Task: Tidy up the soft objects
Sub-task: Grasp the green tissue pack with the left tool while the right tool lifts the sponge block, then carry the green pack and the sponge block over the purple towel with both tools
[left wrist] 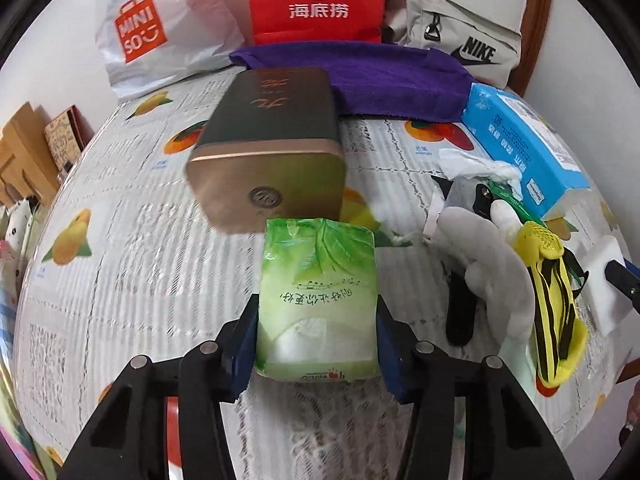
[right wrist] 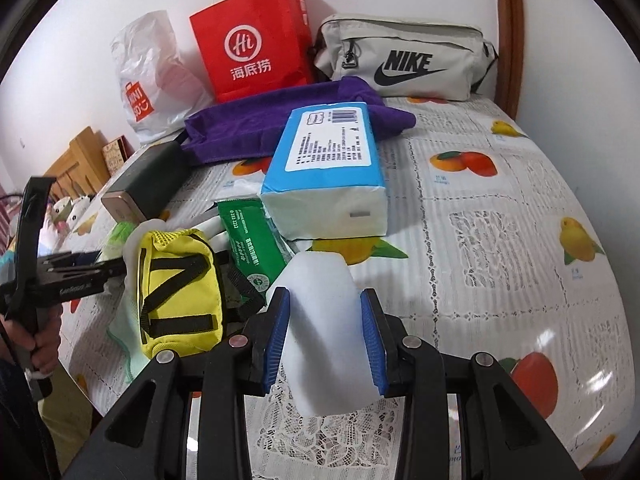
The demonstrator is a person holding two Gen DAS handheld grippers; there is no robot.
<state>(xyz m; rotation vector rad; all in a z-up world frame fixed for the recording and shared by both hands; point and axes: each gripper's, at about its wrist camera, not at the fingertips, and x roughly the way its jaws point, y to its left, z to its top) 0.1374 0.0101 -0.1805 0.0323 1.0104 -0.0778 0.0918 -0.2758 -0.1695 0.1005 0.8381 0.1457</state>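
Note:
My left gripper is shut on a green tissue pack, held above the table in front of a dark tin box. My right gripper is shut on a white sponge block, which also shows at the right edge of the left wrist view. A yellow pouch with black straps lies left of the sponge on a white plush toy. A green wipes packet and a blue tissue pack lie behind. The left gripper shows at the left of the right wrist view.
A purple towel lies at the back. Behind it stand a red paper bag, a white Miniso plastic bag and a grey Nike pouch. The fruit-print tablecloth covers the round table. Wooden furniture stands at the left.

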